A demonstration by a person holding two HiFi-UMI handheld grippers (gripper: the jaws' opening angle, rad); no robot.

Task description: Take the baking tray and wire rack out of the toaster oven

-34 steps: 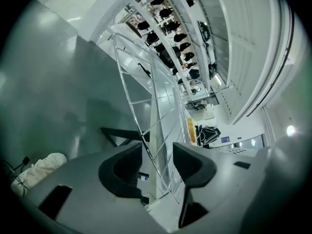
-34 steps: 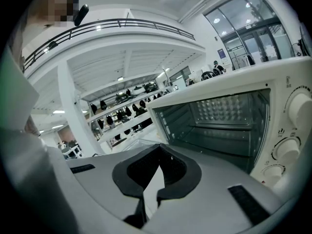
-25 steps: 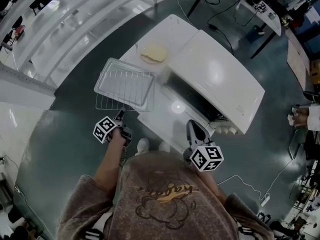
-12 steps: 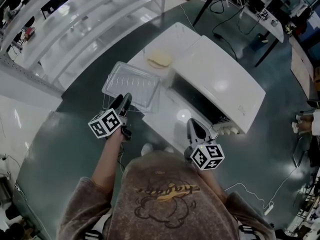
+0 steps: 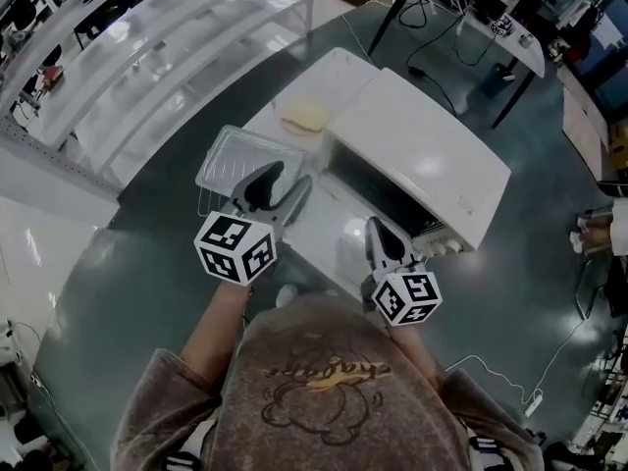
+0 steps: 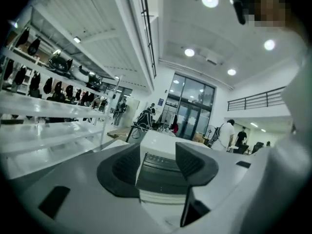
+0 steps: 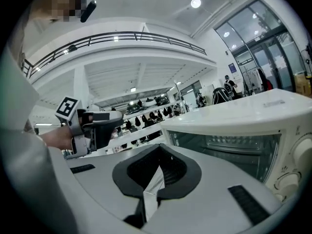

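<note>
Nearest me, the right tongs (image 5: 379,232) sit a bit higher than a second ago. Their jaws are together with nothing between them (image 7: 153,172), aimed roughly level at the front of the toaster oven (image 7: 234,145).

The left tongs (image 5: 281,186) are the big change. A second ago they were low at the near edge of the tray. Now they are lifted well clear of it, rolled over, and pointing nearly level. Their jaws have just been opening further and stand wide apart, and the left gripper view shows nothing between the pads (image 6: 158,165).

Past them, the oven door (image 5: 339,226) hangs open and the cavity behind looks dark and bare. The right gripper view shows no tray or rack inside.

The baking tray (image 5: 235,155) lies flat on the bench (image 5: 339,72), just left of the toaster oven (image 5: 422,160). The wire rack (image 5: 203,204) sits under it, its wires poking out at the near-left edge.

Further back there is a pale slice, probably bread (image 5: 304,116), untouched.

My read is that both items are out and released, so the task is basically done. What remains, at most, is closing the door.
</note>
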